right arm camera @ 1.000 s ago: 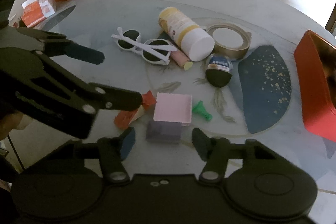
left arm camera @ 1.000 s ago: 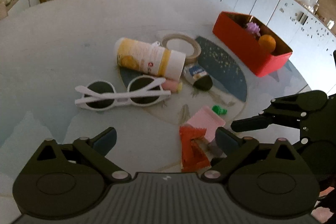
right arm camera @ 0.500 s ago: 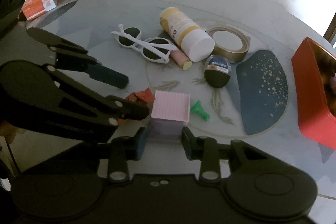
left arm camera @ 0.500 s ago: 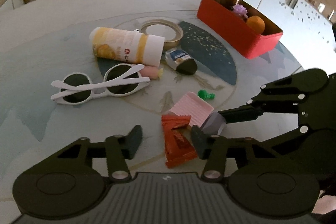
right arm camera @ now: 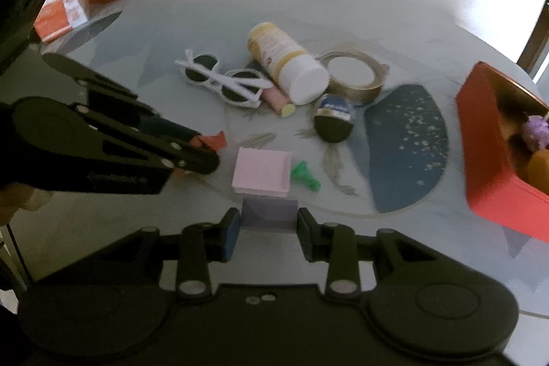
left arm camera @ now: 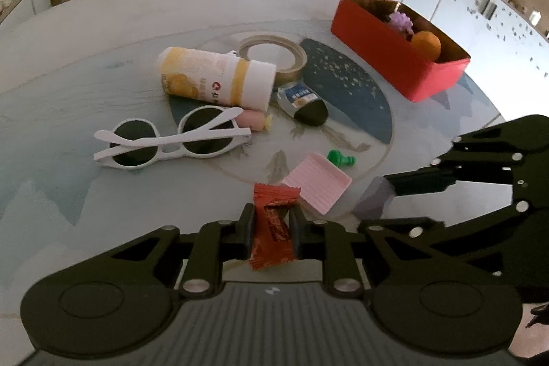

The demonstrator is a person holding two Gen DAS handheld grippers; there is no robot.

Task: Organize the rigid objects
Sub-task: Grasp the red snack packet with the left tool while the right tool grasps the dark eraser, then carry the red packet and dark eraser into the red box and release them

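Left gripper (left arm camera: 271,225) pinches a red wrapper (left arm camera: 272,228); right gripper (right arm camera: 267,234) apparently clamps a grey block (right arm camera: 268,217).

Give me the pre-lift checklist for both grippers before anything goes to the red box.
1. Left gripper shut on the orange snack packet: ok.
2. Right gripper shut on the grey block: ok.
3. Pink tray free of the block: cannot tell.
4. Red box has open space: ok.
5. Green pawn apart from both grippers: ok.
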